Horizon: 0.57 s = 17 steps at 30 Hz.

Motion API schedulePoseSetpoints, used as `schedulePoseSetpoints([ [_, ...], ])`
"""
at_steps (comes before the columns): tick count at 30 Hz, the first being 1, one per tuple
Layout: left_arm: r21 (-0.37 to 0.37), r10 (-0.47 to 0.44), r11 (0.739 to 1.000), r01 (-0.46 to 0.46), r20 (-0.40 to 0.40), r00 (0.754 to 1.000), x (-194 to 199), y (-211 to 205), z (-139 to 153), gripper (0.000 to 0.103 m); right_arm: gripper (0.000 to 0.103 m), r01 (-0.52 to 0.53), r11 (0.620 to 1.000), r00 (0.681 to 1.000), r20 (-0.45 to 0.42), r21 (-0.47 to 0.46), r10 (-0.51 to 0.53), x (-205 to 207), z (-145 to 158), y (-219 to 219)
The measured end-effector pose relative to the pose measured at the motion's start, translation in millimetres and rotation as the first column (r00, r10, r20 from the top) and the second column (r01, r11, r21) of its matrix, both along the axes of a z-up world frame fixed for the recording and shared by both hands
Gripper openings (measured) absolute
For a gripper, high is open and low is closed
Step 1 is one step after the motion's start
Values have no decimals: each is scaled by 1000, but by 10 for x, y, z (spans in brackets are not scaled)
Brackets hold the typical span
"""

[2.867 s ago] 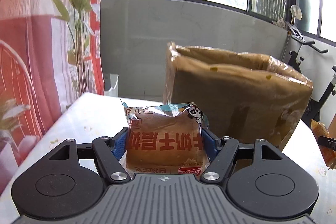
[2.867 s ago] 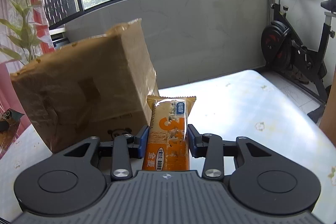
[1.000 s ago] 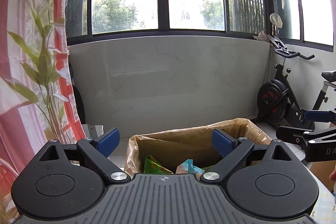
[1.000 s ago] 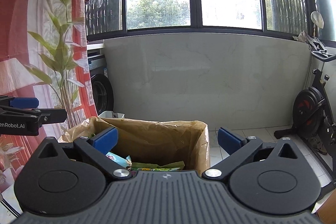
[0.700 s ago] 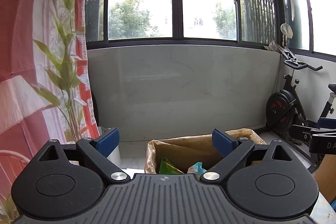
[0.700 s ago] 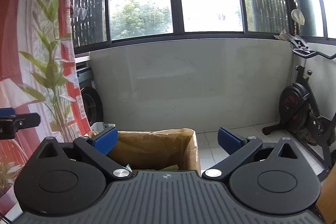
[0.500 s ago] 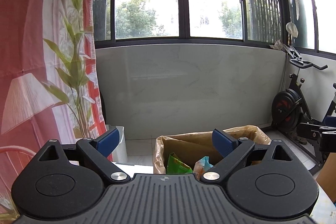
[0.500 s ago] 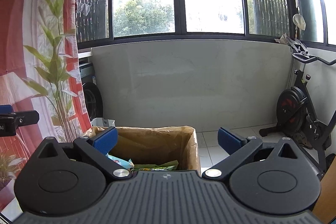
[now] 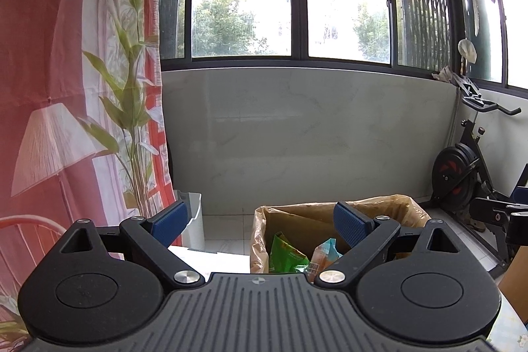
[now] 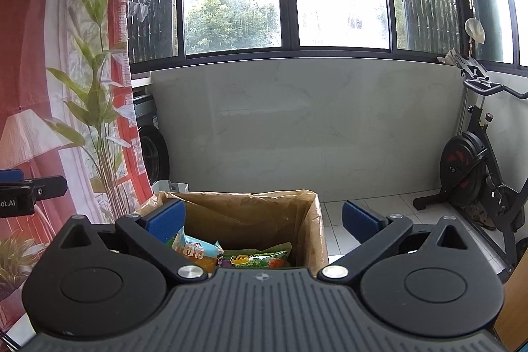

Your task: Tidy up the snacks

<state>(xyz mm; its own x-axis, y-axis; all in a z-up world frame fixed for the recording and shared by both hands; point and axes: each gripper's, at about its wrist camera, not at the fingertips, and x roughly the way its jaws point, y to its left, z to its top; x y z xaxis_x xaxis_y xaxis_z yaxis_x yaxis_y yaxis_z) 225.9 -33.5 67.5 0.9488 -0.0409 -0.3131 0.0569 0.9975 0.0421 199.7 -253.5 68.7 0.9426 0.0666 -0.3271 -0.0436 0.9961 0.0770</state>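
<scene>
A brown cardboard box lined with plastic film [image 9: 298, 216] [image 10: 250, 213] stands open on the table, ahead of and below both grippers. Inside it lie snack packets: a green one [image 9: 283, 258] and an orange-and-blue one [image 9: 321, 256] in the left wrist view, and a blue-and-orange packet [image 10: 194, 248] beside a green one [image 10: 255, 259] in the right wrist view. My left gripper [image 9: 260, 218] is open and empty, to the box's near left. My right gripper [image 10: 262, 218] is open and empty, over the box's near edge.
The white table [image 9: 208, 259] shows just left of the box. A white bin [image 9: 193, 220] and a patterned red curtain [image 9: 49, 88] stand at the left, an exercise bike [image 10: 478, 174] at the right. The other gripper's tip shows at each frame's edge [image 9: 505, 216] [image 10: 29, 187].
Earlier each gripper was shut on a snack packet beside the box; both are open and empty now, held high. Over the last second the box has drifted right in the left view.
</scene>
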Motion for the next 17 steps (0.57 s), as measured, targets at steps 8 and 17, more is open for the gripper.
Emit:
schedulePoseSetpoints([
  [8,-15,-3,1000,3,-15,1000,1,20,-6,96,103,-5,1000,1000,-9,0,5,-10,0,-14],
  [17,-10,-1,1000,1,-17,1000,-3,25,-36,97,103,-12,1000,1000,-9,0,12,-19,-9,15],
])
